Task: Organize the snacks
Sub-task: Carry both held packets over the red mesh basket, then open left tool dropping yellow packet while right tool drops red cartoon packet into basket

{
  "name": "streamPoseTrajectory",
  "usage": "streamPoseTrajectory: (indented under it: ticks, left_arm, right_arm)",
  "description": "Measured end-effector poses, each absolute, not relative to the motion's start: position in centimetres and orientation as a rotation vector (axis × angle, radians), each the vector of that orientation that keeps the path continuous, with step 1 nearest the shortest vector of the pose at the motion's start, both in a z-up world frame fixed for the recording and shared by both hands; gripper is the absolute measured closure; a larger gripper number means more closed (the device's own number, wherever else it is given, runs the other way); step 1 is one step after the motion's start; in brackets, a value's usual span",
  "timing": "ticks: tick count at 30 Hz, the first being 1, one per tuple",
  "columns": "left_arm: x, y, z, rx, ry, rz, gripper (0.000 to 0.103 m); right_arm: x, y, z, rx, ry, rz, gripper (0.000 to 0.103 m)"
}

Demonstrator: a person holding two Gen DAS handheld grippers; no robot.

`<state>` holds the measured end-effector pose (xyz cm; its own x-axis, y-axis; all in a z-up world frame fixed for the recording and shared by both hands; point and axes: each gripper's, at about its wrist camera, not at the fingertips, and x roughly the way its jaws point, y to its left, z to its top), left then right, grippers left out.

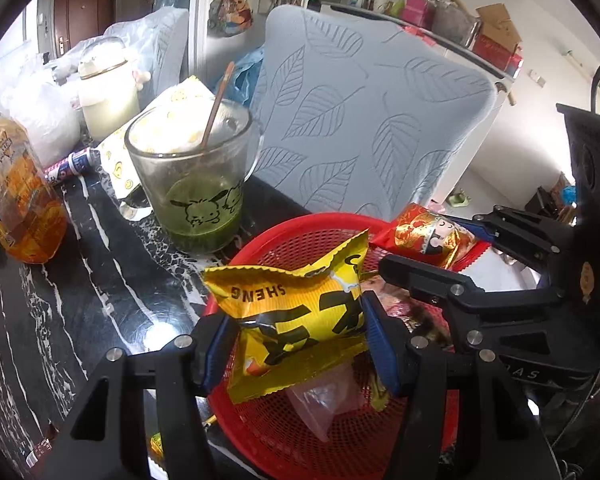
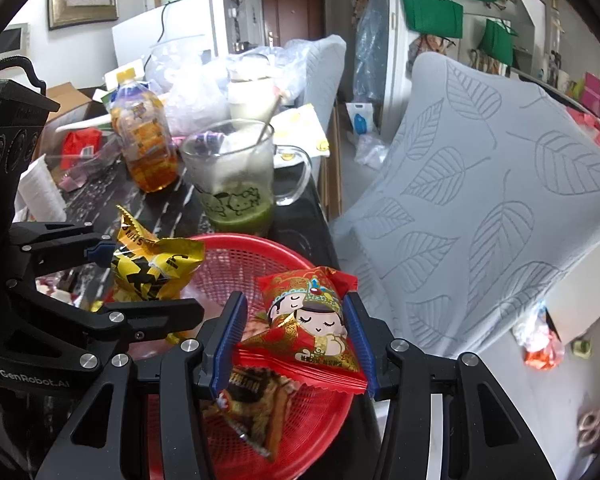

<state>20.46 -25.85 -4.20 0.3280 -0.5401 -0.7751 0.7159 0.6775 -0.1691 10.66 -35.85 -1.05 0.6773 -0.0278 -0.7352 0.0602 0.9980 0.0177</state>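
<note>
crinkled yellow foil snack packet (image 1: 296, 320) clamped in left fingers (image 1: 220, 354), glossy red pouch (image 2: 312, 320) clamped in right fingers (image 2: 356, 332), over red mesh basket (image 2: 260, 252)

1. The snack packet (image 1: 300, 320) is yellow with bold black characters
2. The second snack packet (image 2: 312, 320) is red and gold, printed with a cartoon figure in an ornate headdress
3. The mesh basket (image 1: 284, 432) is bright red
4. The wrapper (image 2: 256, 408) lying in it is dark brown with pale lettering
5. The glass mug (image 1: 198, 184) holds green liquid and carries black cartoon outlines
6. The chair cover (image 1: 364, 120) is pale grey-blue, embossed with leaves
7. The tabletop (image 1: 80, 280) is black, veined white
8. The gripper pads (image 2: 230, 340) are blue on black frames
</note>
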Motion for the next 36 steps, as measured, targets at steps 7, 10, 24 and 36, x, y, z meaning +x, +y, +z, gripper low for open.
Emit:
streamPoseTrajectory:
  ticks: [7,10,24,36]
  left_arm:
    - [20.5,-26.0,-4.5,0.227,0.969,-0.826,0.044]
    - [20.4,-25.5,-4.2,0.223,0.977,-0.806,0.037]
    - [19.1,-23.7,-2.0,0.267,0.924,-0.719,0.024]
    - [17.0,-20.9,0.4,0.234,0.868,-0.686,0.024]
  right_arm:
    - [10.9,-36.1,-1.4,0.05,0.836,-0.049,0.054]
    - [10.6,-36.0,-1.0,0.055,0.827,-0.044,0.053]
    - [9.6,-34.5,-0.2,0.036,0.839,-0.027,0.045]
    - [8.0,-32.9,1.9,0.04,0.799,-0.034,0.045]
